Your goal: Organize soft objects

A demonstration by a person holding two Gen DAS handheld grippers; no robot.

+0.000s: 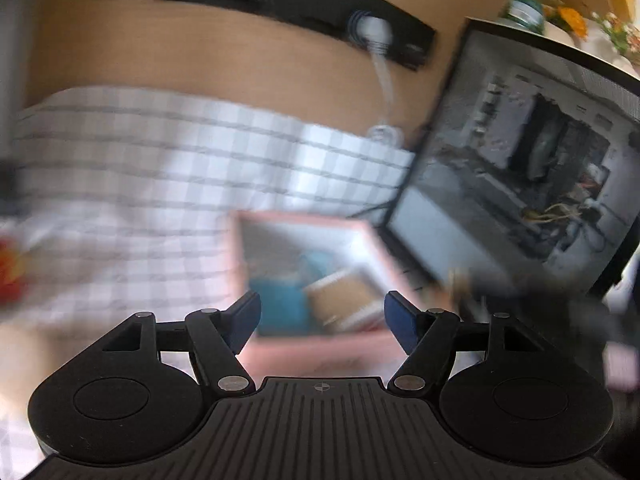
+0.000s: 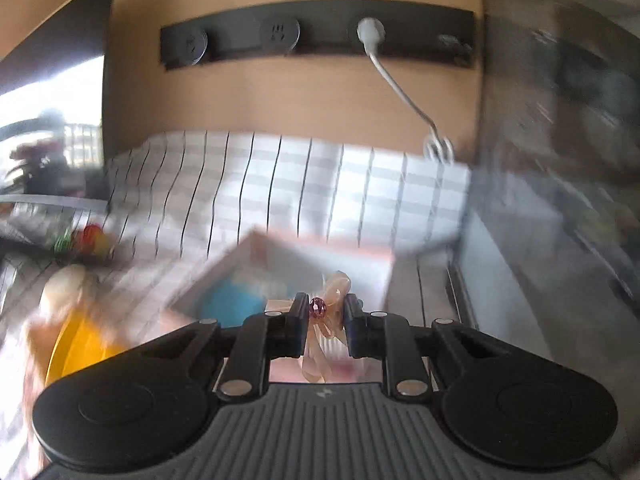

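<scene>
Both views blurred. Left gripper (image 1: 320, 316): jaws spread wide, nothing between the blue pads (image 1: 244, 320), which hang over the near rim of a pink box (image 1: 320, 346). The box sits on a checked cloth (image 1: 140, 168) and holds a blue soft item (image 1: 280, 304) beside a tan-and-white striped one (image 1: 344, 300); what either is cannot be made out. Right gripper (image 2: 323, 320): jaws clenched on a pale peach ribbon bow (image 2: 336, 284) with a dark red bead (image 2: 318, 307) at its centre; the ribbon's loops rise above the fingers and its tails hang below them. In the right view, the bow is above the near side of the same pink box (image 2: 320, 246), the blue item (image 2: 232, 300) visible inside to the left. To the far left on the cloth lie a yellow object (image 2: 80, 352) and a cream rounded one (image 2: 64, 284), too smeared to name. A monitor (image 1: 520, 168) stands right of the box; a black socket strip (image 2: 320, 32) with a white plug (image 2: 370, 30) is on the wall behind.
</scene>
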